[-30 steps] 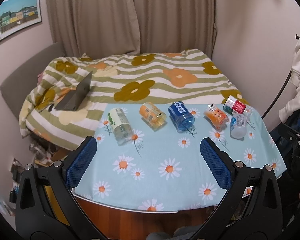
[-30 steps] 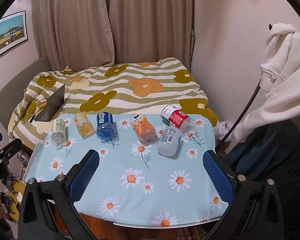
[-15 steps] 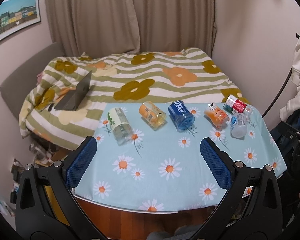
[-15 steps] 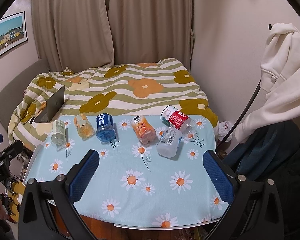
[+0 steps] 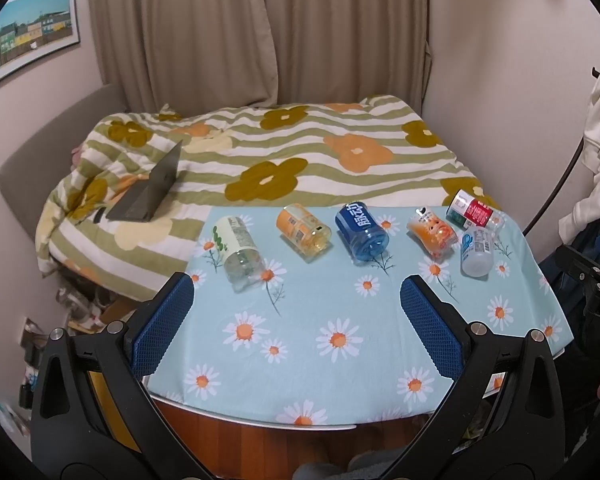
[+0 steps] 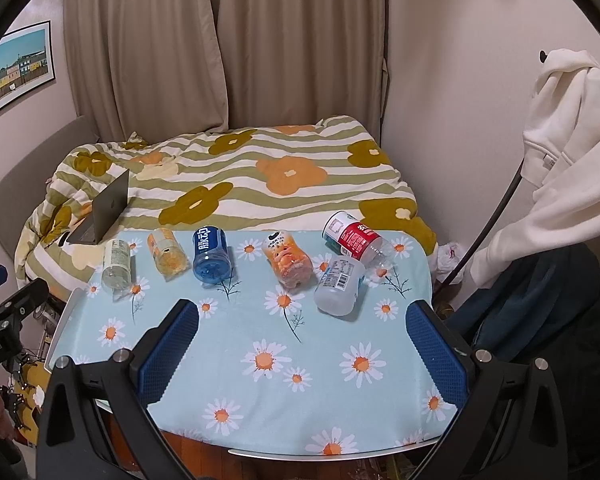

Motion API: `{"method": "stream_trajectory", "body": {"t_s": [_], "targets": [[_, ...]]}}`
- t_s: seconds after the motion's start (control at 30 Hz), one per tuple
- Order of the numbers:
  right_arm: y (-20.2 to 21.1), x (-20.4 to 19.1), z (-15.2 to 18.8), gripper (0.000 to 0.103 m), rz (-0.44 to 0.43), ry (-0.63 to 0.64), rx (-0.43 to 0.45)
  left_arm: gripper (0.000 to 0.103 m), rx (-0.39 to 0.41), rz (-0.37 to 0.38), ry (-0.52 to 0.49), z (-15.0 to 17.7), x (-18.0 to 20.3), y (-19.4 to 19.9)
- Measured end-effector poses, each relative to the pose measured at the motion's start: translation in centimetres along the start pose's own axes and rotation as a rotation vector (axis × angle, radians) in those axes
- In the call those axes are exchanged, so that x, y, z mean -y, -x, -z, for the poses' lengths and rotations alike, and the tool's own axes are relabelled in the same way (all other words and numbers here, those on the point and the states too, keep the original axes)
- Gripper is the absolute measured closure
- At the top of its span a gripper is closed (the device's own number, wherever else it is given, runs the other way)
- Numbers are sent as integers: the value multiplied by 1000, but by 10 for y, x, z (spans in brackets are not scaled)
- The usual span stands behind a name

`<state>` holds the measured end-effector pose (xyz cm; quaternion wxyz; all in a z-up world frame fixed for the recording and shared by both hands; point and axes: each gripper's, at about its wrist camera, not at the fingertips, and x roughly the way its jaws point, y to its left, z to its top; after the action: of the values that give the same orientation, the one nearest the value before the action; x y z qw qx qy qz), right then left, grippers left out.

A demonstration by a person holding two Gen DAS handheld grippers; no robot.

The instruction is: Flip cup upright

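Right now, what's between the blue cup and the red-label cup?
One thing: the orange cartoon-print cup, on its side. The blue cup lies left of it, the red-label cup right. Clearest in the right wrist view.

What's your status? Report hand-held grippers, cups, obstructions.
Left hand-held gripper open, empty; right hand-held gripper open, empty. Six cups on their sides on the daisy tablecloth, none upright. White-label cup touches red-label cup. Approach unobstructed.
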<state>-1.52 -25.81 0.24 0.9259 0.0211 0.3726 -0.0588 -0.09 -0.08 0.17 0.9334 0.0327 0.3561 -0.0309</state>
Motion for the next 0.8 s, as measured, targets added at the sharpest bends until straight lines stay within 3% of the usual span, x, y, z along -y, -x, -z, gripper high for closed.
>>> {"method": "stream_trajectory", "body": {"t_s": [0.8], "targets": [[0,-3,-2,0,1,1,3,0,-2,0,0,-2,1,-1]]}}
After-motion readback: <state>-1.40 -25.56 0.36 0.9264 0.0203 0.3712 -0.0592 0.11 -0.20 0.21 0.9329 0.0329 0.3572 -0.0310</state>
